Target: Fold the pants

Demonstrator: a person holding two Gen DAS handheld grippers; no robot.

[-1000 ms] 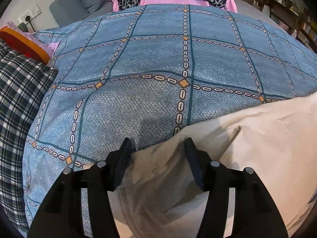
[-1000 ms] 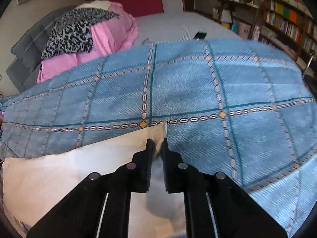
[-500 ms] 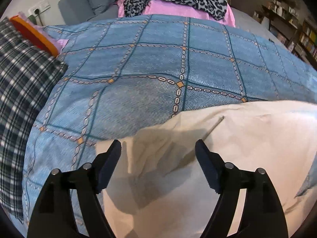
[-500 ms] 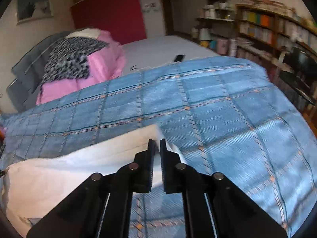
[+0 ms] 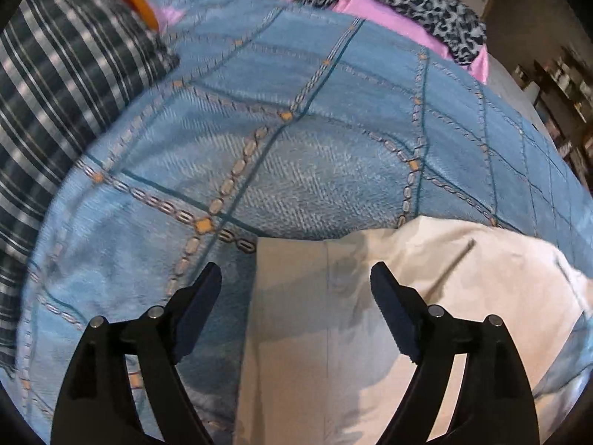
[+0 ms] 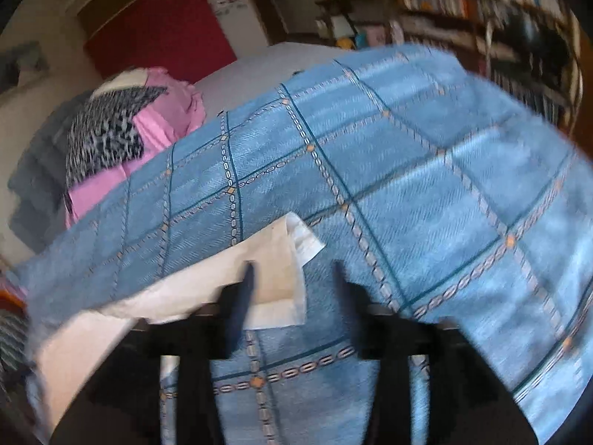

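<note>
The cream pants [image 5: 370,315] lie on the blue checked bedspread [image 5: 296,148]. In the left wrist view a folded leg end runs straight down between the fingers. My left gripper [image 5: 296,282] is open wide and empty just above the pants. In the right wrist view the pants [image 6: 222,289] lie at lower left, with a turned-back white corner [image 6: 300,244]. My right gripper [image 6: 292,278] is open and empty, hovering over that end; this view is blurred by motion.
A dark plaid pillow [image 5: 55,92] lies at the left of the bed. A pink quilt with a leopard-print cloth [image 6: 111,137] is piled at the far side. Bookshelves [image 6: 463,7] stand beyond the right side of the bed.
My right gripper was shut on the pants' end and has opened and let it go. My left gripper opened wider and swung left. The pants' left end now lies folded flat.
</note>
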